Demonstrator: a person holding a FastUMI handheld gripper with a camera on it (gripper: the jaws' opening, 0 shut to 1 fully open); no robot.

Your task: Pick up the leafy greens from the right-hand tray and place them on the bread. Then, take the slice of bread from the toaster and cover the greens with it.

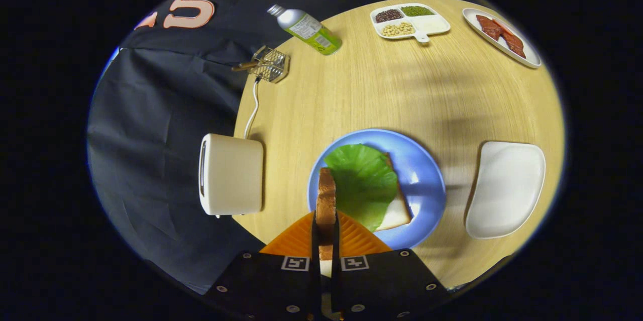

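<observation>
My gripper [325,233] is shut on a slice of bread [326,200], held edge-on and upright between the fingers, above the near left rim of a blue plate [427,170]. On that plate a green lettuce leaf [364,183] lies over a white bread slice [399,210], just ahead and to the right of the held slice. A white toaster [231,174] stands to the left at the table's edge, its slot facing away to the left. To the right of the plate sits an empty white tray [505,188].
A round wooden table [402,90] carries a green bottle [306,28] lying on its side, a small wire basket [270,64], a divided white dish of beans [409,20] and a white dish of red strips [502,34] at the far side. The toaster's cord [253,107] runs back toward the basket.
</observation>
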